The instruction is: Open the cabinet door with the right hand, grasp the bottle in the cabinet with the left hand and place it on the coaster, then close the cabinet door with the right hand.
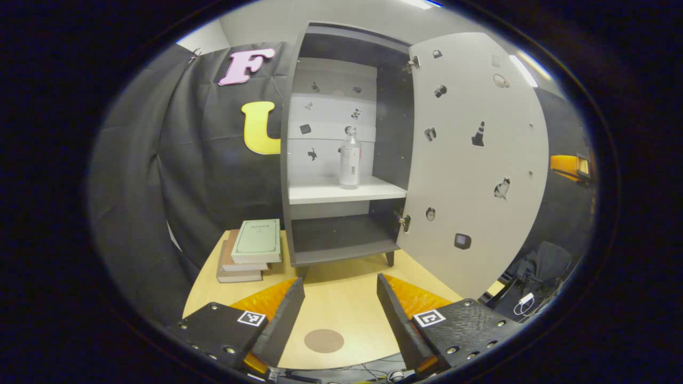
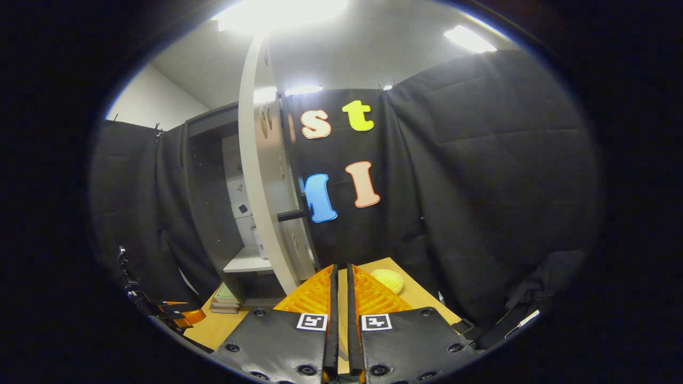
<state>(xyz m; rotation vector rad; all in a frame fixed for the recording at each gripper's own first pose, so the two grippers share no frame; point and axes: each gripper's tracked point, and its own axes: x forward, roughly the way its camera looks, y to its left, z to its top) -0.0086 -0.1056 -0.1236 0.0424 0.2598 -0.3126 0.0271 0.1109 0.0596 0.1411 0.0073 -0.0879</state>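
A clear plastic bottle (image 1: 350,164) with an unreadable white label is seen upright on the cabinet (image 1: 341,160) shelf, door (image 1: 475,165) open. The left gripper (image 1: 340,306) is spread wide above the round brown coaster (image 1: 324,340); the right gripper (image 2: 341,290) is nearly closed, empty.

A stack of books (image 1: 246,250) lies on the pale wooden bench (image 1: 341,301), well toward its left side in the left gripper view; the top book has a light green cover with a thin dark border, and the two under it show brownish covers and pale page edges. The same stack shows small and low in the right gripper view, at the bench's near-left part. A yellow, rounded soft-looking object (image 2: 388,279) rests on the bench in the right gripper view, near the black cloth wall. At the lower right of the left gripper view, a dark bundle (image 1: 544,264) and a white cable (image 1: 524,304) lie below the bench edge
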